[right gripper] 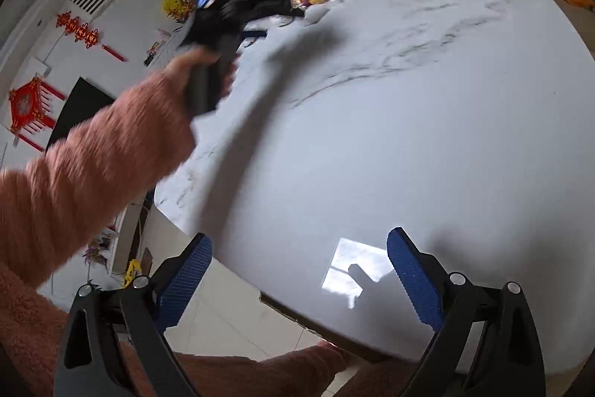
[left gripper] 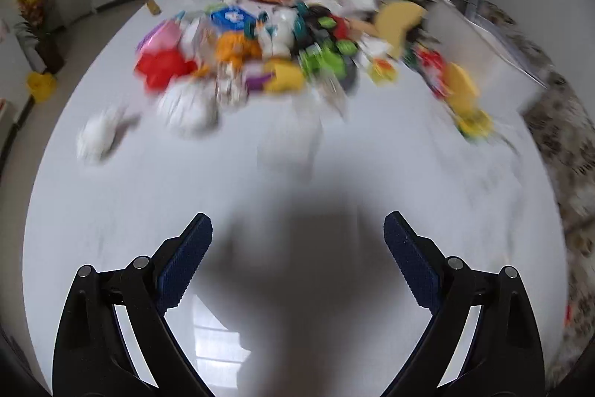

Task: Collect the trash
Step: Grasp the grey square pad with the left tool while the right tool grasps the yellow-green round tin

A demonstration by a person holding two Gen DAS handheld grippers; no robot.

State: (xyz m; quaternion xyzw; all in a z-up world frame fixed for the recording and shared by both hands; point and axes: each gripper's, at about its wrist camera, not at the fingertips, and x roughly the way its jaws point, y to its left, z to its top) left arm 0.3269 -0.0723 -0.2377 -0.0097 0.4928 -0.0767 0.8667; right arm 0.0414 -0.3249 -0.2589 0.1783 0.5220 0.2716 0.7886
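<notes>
- left gripper [left gripper: 297, 244] spread wide, empty, over bare near end of marble tabletop [left gripper: 409, 155]
- right gripper [right gripper: 299, 263] spread, empty, at near edge
- trash pile [left gripper: 260, 39] at far end, likely next target

Both tongs gape wide, gripping nothing. The left tongs [left gripper: 297, 229] and right tongs [right gripper: 299, 244] point downward; a pink-sleeved hand [right gripper: 197, 69] at ten o'clock holds the left.

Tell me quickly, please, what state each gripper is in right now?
Left gripper: open, nothing between its fingers.
Right gripper: open, nothing between its fingers.
</notes>
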